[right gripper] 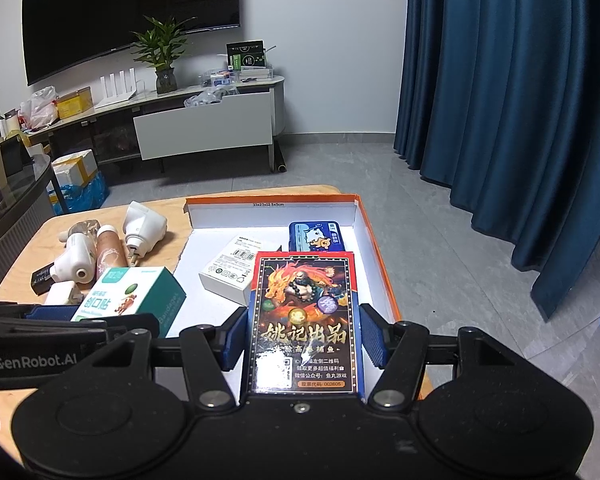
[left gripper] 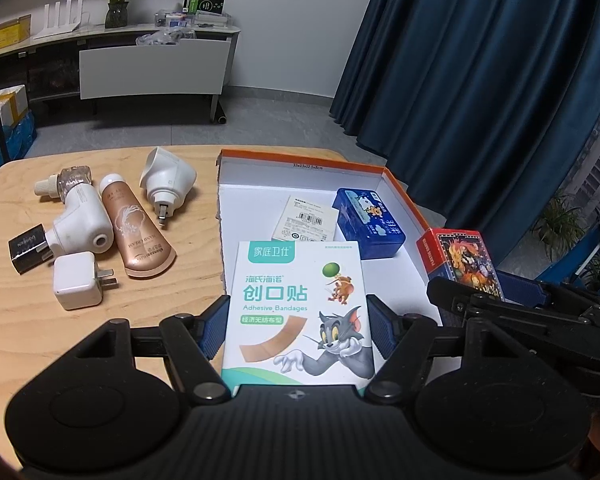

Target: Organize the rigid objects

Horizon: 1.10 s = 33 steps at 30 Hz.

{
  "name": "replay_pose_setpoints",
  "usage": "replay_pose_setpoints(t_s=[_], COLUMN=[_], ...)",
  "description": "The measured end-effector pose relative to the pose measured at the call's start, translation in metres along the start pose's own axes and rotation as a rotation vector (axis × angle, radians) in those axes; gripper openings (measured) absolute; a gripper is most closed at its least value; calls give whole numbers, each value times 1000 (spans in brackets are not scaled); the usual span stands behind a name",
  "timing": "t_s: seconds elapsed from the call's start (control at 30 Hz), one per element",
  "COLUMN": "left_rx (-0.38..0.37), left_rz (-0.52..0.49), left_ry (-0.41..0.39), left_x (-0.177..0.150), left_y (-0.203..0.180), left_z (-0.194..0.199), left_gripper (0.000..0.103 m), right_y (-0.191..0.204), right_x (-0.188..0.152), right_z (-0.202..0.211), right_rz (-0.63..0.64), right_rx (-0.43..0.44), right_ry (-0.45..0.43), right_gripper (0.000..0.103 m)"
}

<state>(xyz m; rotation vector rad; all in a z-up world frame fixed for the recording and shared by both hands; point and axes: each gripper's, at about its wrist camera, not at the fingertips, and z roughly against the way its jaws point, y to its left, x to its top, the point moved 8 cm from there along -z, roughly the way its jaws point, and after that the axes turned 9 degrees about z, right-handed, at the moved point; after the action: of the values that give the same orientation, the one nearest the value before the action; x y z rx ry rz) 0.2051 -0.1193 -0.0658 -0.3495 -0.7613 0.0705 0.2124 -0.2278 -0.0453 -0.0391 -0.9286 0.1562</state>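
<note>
My left gripper (left gripper: 298, 320) is shut on a white and teal adhesive bandage box (left gripper: 298, 304), held over the near left part of an open orange-rimmed white box (left gripper: 260, 178). My right gripper (right gripper: 303, 334) is shut on a red and blue card box with a dragon picture (right gripper: 304, 320), held over the near right part of the same box (right gripper: 220, 216). Inside lie a blue tin (left gripper: 370, 222) and a small white carton (left gripper: 305, 220). The bandage box also shows in the right wrist view (right gripper: 130, 296), and the card box in the left wrist view (left gripper: 458, 264).
On the wooden table (left gripper: 28, 340) left of the box lie a bronze hand cream tube (left gripper: 134, 230), two white plug-in devices (left gripper: 168, 184), a white charger cube (left gripper: 78, 280) and a small black box (left gripper: 28, 248). The table edge, floor and blue curtain are at right.
</note>
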Motion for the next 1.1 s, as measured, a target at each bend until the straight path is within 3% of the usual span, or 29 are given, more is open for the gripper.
replay_pose_setpoints(t_s=[1.1], left_rx=[-2], left_rz=[-6], left_ry=[12], left_x=[-2], left_y=[-1], left_z=[-2], left_gripper=[71], right_y=[-1], right_x=[-6], right_z=[-12], right_rz=[-2], right_rx=[2], right_ry=[26], right_gripper=[71])
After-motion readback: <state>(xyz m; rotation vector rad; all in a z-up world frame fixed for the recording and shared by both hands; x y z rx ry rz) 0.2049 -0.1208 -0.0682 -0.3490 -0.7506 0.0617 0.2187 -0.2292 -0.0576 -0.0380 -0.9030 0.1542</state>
